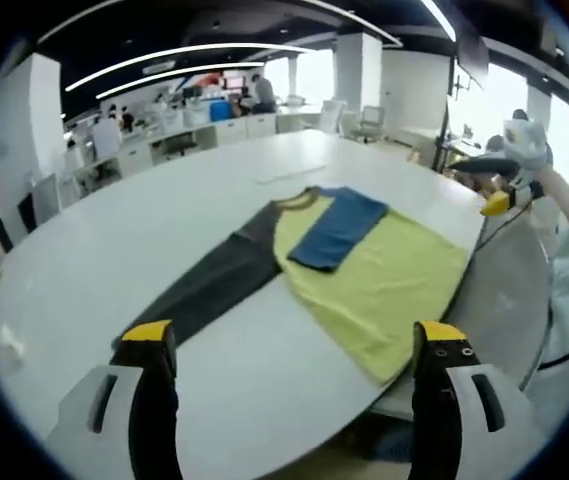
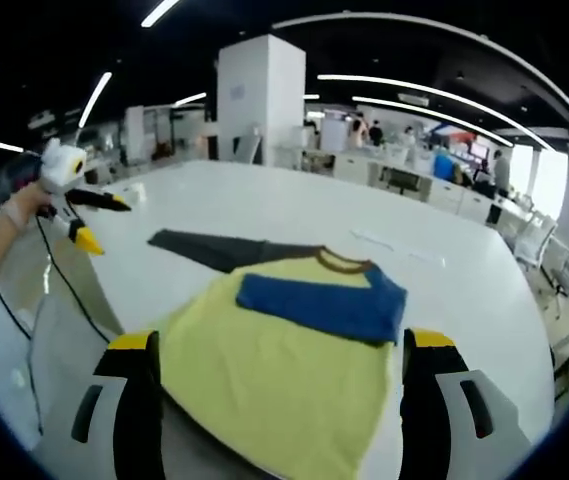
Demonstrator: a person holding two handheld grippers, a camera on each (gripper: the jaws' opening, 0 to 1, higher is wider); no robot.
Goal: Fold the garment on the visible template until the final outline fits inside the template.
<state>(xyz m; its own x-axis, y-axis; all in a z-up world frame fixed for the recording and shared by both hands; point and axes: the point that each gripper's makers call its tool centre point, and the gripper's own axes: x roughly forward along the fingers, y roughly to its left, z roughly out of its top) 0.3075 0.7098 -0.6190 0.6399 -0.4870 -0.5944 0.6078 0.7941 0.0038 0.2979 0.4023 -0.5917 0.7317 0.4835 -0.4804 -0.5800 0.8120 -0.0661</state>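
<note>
A long-sleeved shirt lies flat on the white table (image 1: 114,250). Its yellow body (image 1: 384,280) reaches the table's near edge. The blue sleeve (image 1: 339,228) is folded across the chest, and the dark grey sleeve (image 1: 209,285) stretches straight out. My left gripper (image 1: 294,335) is open above the table, short of the shirt. In the right gripper view the yellow body (image 2: 274,370), blue sleeve (image 2: 324,300) and grey sleeve (image 2: 214,248) appear again. My right gripper (image 2: 282,342) is open over the hem. Each gripper also appears in the other view, held off the table's edge: the left gripper (image 2: 89,220) and the right gripper (image 1: 499,190).
A thin pale strip (image 1: 289,175) lies on the table beyond the collar. The table's curved edge (image 1: 479,250) runs beside the yellow body. A black cable (image 2: 59,280) hangs from the left gripper. Desks, chairs and people (image 1: 254,90) fill the far room, with a white pillar (image 2: 259,100).
</note>
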